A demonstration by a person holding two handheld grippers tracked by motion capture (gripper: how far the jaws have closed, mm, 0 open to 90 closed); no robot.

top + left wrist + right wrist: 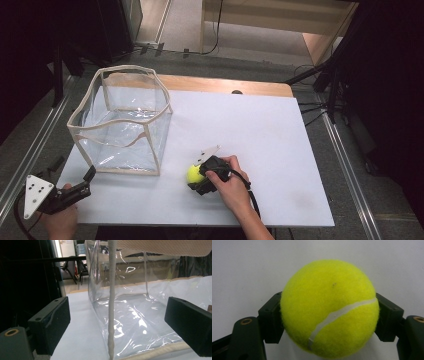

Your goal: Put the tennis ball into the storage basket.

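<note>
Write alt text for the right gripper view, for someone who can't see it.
A yellow tennis ball with a white seam sits clamped between the right gripper's two black jaws, one pressing on each side. Behind it is a plain white table surface.

the right hand [231, 182] reaches in from the bottom edge, forearm angled up and left, holding the right gripper [196, 176] low over the table with its jaws clamped. the left hand [62, 220] holds the left gripper [89, 175] at the near left corner, jaws spread wide.
</note>
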